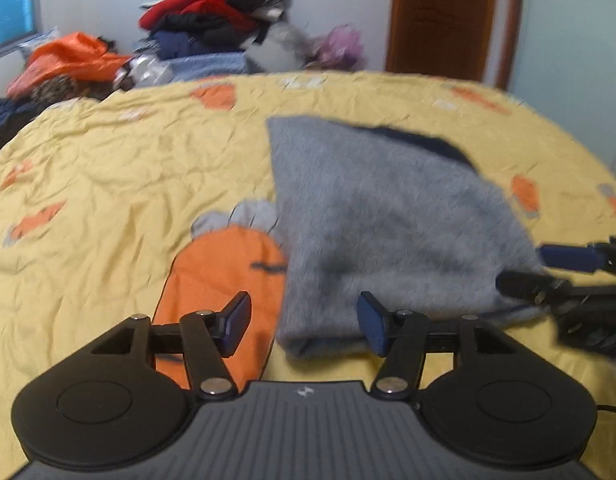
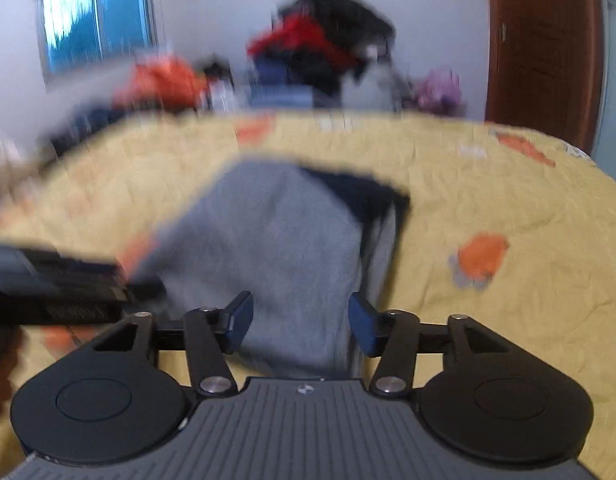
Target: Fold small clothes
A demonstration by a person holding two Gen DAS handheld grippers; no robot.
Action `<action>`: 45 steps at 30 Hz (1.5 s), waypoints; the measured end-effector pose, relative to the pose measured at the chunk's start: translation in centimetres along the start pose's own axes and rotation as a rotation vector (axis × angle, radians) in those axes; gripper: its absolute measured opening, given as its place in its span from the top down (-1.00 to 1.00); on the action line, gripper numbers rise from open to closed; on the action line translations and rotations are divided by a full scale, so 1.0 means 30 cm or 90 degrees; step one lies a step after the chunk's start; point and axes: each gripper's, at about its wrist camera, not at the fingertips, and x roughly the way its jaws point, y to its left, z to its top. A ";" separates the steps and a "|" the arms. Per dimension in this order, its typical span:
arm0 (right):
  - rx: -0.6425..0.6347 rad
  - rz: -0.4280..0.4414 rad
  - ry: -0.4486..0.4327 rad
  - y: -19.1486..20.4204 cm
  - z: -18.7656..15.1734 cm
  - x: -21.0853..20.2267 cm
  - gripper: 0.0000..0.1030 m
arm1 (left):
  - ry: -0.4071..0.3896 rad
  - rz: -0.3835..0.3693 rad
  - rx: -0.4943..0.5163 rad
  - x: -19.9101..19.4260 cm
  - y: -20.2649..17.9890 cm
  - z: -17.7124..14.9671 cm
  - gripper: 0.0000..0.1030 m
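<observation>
A small grey knitted garment [image 1: 388, 216] lies folded on the yellow bedspread [image 1: 127, 168], with a dark navy part showing at its far edge. My left gripper [image 1: 305, 324] stands open over the garment's near left corner, its blue pads not pressing on the cloth. My right gripper [image 1: 568, 272] reaches in from the right at the garment's near right corner. In the blurred right wrist view the garment [image 2: 275, 232] runs away from my right gripper [image 2: 301, 324], which is open with cloth lying below the gap. My left gripper [image 2: 67, 280] shows at the left there.
A pile of red, black and blue clothes [image 1: 211, 20] and an orange bag [image 1: 67, 60] sit beyond the bed's far edge. A brown door [image 1: 444, 16] stands at the back right and a window [image 2: 95, 12] at the back left. The bedspread has orange carrot prints [image 1: 219, 280].
</observation>
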 end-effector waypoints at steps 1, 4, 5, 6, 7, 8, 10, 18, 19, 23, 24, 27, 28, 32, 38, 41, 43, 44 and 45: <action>-0.013 -0.034 0.013 0.010 -0.009 0.014 -0.11 | 0.004 0.009 0.001 0.001 -0.006 -0.008 -0.13; -0.015 -0.033 -0.013 0.025 -0.010 -0.032 -0.40 | 0.002 0.011 -0.003 -0.017 -0.012 -0.025 -0.13; -0.013 -0.025 -0.025 0.026 -0.007 -0.053 -0.53 | 0.004 0.010 -0.001 -0.020 -0.014 -0.028 -0.13; -0.013 -0.022 -0.035 0.030 -0.008 -0.067 -0.73 | 0.008 0.013 0.002 -0.021 -0.019 -0.029 -0.13; -0.015 -0.024 -0.039 0.036 -0.006 -0.077 -0.76 | 0.011 0.019 0.006 -0.025 -0.024 -0.036 -0.13; -0.016 -0.030 -0.038 0.040 -0.007 -0.083 -0.76 | 0.014 0.027 0.008 -0.027 -0.029 -0.039 -0.13; -0.016 -0.034 -0.032 0.044 -0.017 -0.087 -0.76 | 0.018 0.035 0.013 -0.033 -0.039 -0.046 -0.13; 0.080 0.030 0.017 0.046 -0.079 -0.115 -0.77 | 0.014 0.032 0.013 -0.080 -0.047 -0.093 -0.38; 0.079 0.027 0.017 0.051 -0.085 -0.120 -0.77 | 0.012 0.038 0.018 -0.086 -0.050 -0.098 -0.38; 0.087 0.031 0.024 0.070 -0.109 -0.137 -0.78 | 0.018 0.034 0.016 -0.093 -0.045 -0.109 -0.38; 0.093 0.036 0.026 0.069 -0.112 -0.140 -0.78 | 0.021 0.029 0.009 -0.094 -0.040 -0.111 -0.38; 0.116 0.061 0.033 0.061 -0.118 -0.148 -0.78 | 0.027 0.027 -0.002 -0.092 -0.026 -0.118 -0.40; 0.124 0.067 0.035 0.058 -0.119 -0.150 -0.79 | 0.026 0.031 -0.004 -0.093 -0.024 -0.122 -0.40; 0.171 0.126 0.048 0.039 -0.125 -0.156 -0.80 | 0.025 0.039 -0.003 -0.092 -0.012 -0.137 -0.42; 0.151 0.081 0.046 0.038 -0.144 -0.131 -0.82 | 0.029 0.044 -0.020 -0.083 0.013 -0.161 -0.50; 0.157 0.083 0.032 0.028 -0.153 -0.129 -0.82 | 0.018 0.047 -0.016 -0.084 0.012 -0.165 -0.50; 0.155 0.075 0.026 0.026 -0.157 -0.125 -0.84 | 0.020 0.053 -0.014 -0.078 0.010 -0.166 -0.50; 0.152 0.071 0.022 0.025 -0.160 -0.123 -0.84 | 0.020 0.053 -0.016 -0.076 0.011 -0.167 -0.51; 0.149 0.066 0.020 0.024 -0.163 -0.122 -0.86 | 0.019 0.053 -0.018 -0.077 0.011 -0.168 -0.51</action>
